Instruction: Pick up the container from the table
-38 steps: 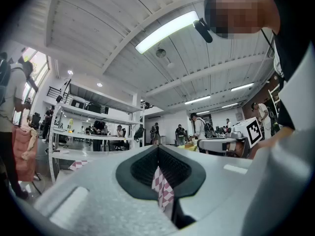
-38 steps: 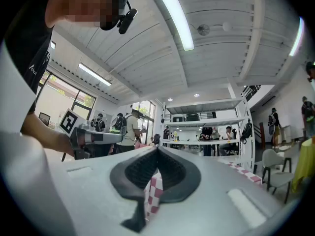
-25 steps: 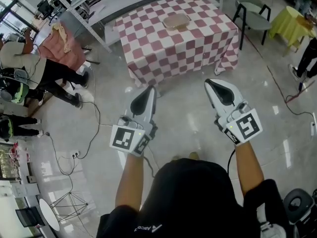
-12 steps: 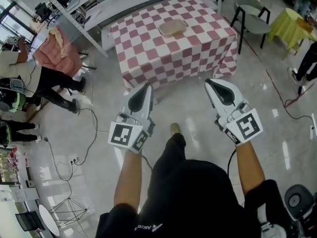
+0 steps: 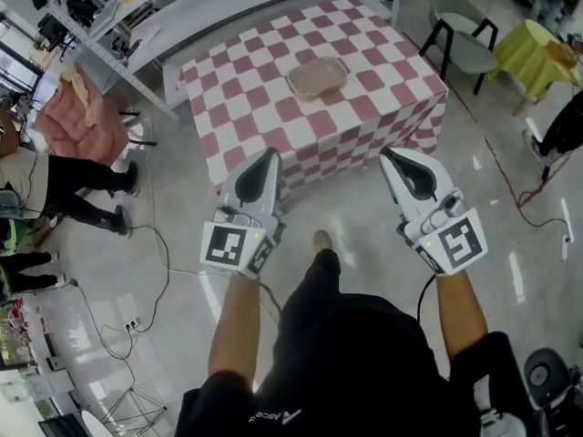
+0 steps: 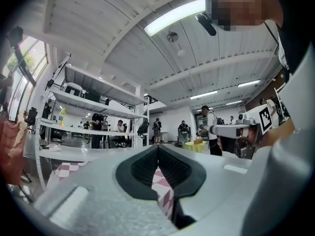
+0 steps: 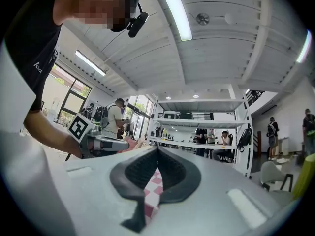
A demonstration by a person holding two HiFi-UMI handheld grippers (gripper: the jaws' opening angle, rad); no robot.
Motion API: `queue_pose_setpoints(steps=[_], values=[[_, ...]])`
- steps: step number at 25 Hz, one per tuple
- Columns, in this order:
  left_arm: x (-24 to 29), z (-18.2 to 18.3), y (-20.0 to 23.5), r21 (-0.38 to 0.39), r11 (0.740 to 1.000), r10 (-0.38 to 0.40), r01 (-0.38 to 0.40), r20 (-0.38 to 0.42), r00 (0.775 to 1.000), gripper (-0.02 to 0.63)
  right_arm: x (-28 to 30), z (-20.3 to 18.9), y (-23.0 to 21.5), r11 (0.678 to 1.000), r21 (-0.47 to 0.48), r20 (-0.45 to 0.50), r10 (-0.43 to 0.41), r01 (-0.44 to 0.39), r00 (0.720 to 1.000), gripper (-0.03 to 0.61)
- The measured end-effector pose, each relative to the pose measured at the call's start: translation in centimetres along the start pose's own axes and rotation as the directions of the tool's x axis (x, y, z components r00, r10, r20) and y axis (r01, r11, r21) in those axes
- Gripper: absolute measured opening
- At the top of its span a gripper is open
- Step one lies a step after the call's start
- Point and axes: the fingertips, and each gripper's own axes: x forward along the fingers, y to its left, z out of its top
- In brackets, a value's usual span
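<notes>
My left gripper (image 5: 271, 154) and right gripper (image 5: 388, 153), both clenched empty, hung well apart from the shallow container (image 5: 317, 76) on the tabletop (image 5: 239, 80).

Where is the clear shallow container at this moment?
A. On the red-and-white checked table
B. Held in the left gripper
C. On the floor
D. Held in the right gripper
A: the clear shallow container sits on the red-and-white checked table, beyond the left gripper and right gripper, both shut and empty.
</notes>
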Motion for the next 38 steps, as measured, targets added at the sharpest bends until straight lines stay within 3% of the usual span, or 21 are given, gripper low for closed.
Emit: queue_pose_setpoints(steps=[7,12,16,18,21,25,30,38], values=[[10.2,-3.5,9.1,-0.030,0.999,-0.033,0.031,-0.067,0.997,0.011,11.3,-1.8,-6.4,1.000,-0.006,-0.002,-0.022,0.022,1.000,0.003],[15.2,-7.6,13.9,-0.132,0.991,-0.048,0.029,-0.141,0.989,0.012,16.5,-3.4,-8.6,1.000,-0.022,-0.025,-0.015,0.015,1.000,0.003],[18.4,-10.9,15.6,-0.274,0.961,-0.081,0.019,-0.218,0.973,0.020,18.6,-4.4,-10.4,1.000,-0.004,-0.060,-0.028,0.028,0.998,0.003],[19.7,-12.6,16.2,-0.340,0.941,-0.099,0.007,-0.256,0.961,0.084,19.3,-4.8,-11.2,1.000,-0.003,-0.066,-0.028,0.028,0.997,0.003],[21.6,-14.8,17.0,-0.430,0.902,-0.118,-0.028,-0.309,0.944,0.117,20.2,-5.2,-12.4,1.000,0.000,-0.068,-0.015,0.015,0.998,0.003],[23.9,-17.7,18.2,-0.552,0.827,-0.127,-0.108,-0.369,0.921,0.146,21.2,-5.4,-14.2,1.000,0.006,-0.062,0.015,-0.014,0.998,0.003],[25.8,-21.3,18.3,-0.739,0.645,-0.182,-0.193,-0.394,0.901,0.158,21.6,-6.2,-16.2,0.999,-0.004,-0.057,0.047,-0.047,0.997,0.003],[27.1,-25.2,17.6,-0.837,0.458,-0.256,-0.300,-0.447,0.857,0.163,22.0,-7.7,-18.6,0.998,0.022,-0.062,0.056,-0.054,0.997,0.003]])
